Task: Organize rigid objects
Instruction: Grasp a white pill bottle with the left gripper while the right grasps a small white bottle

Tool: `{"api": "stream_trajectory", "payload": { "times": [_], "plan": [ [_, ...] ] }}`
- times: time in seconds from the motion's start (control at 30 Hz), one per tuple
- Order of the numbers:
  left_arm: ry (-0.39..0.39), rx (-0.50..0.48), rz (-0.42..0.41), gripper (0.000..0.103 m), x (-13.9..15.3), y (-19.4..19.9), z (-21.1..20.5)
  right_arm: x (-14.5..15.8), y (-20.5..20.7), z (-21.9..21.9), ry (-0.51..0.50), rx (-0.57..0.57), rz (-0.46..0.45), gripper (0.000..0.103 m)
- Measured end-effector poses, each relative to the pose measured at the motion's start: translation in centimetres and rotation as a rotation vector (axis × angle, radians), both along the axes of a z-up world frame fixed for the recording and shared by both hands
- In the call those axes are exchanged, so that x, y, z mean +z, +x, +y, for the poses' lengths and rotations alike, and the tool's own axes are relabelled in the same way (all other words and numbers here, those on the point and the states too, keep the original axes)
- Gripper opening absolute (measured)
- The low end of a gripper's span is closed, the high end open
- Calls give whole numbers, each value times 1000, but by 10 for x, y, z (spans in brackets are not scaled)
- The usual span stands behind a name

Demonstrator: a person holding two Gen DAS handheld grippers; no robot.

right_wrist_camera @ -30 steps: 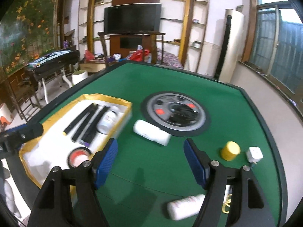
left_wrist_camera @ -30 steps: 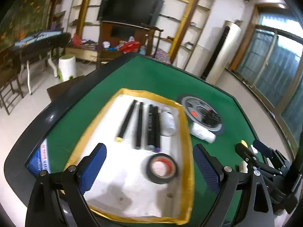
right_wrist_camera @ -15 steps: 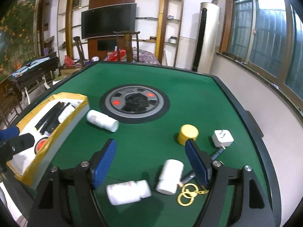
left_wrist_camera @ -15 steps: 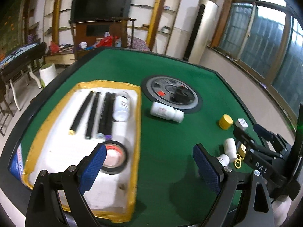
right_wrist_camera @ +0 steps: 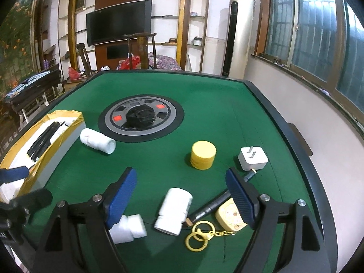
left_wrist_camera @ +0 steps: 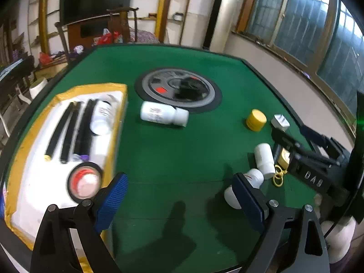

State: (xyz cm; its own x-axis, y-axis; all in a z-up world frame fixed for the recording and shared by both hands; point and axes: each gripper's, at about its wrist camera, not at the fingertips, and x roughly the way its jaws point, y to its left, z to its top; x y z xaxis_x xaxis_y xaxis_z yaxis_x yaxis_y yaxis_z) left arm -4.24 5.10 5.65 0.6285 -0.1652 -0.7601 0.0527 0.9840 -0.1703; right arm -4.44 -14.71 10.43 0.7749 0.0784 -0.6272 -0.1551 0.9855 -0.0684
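Two small white bottles are lying on the green table [right_wrist_camera: 227,104] near its near edge: one [right_wrist_camera: 174,208] is resting on its side between the blue pads of the right gripper [right_wrist_camera: 182,195], and the other [right_wrist_camera: 127,228] is sitting just beside and partly under that gripper's left pad. The right gripper's jaws are opening, standing wide over the first bottle without pressing on it. Just right of that bottle, a dark pen [right_wrist_camera: 211,206], a cream key fob [right_wrist_camera: 228,216] and its yellow rings [right_wrist_camera: 199,237] are lying close together. Farther off, a yellow round tin [right_wrist_camera: 203,151] and a white plug adapter [right_wrist_camera: 252,158] are standing side by side. A third white bottle [left_wrist_camera: 163,114] is lying at the near rim of the table's round centre disc [left_wrist_camera: 177,88]. At the left, a yellow-edged tray [left_wrist_camera: 117,118] is holding black pens [left_wrist_camera: 68,129], another white bottle [left_wrist_camera: 101,117] and a tape roll [left_wrist_camera: 83,182]. The left gripper [left_wrist_camera: 179,198] is hovering over bare felt with its jaws spread wide and nothing between them.
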Motion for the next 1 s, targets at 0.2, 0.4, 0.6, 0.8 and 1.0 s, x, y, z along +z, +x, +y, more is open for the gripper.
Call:
{"api": "stream_trajectory", "payload": {
  "times": [0.2,0.4,0.6,0.8,1.0],
  "plan": [
    [22,-54,65,94,-17,9,-18,-3,18,-57,103,-110,36,80],
    [30,-89,93,96,-32,14,-34,-23,26,-133,268,-256,77,81],
    [79,-175,65,96,-28,20,-65,-51,27,-166,403,-316,115,81],
    [112,-258,65,96,-39,25,-92,-51,25,-165,417,-311,100,81],
    [137,-294,76,75,-50,25,-102,-54,28,-160,379,-303,119,81]
  ]
}}
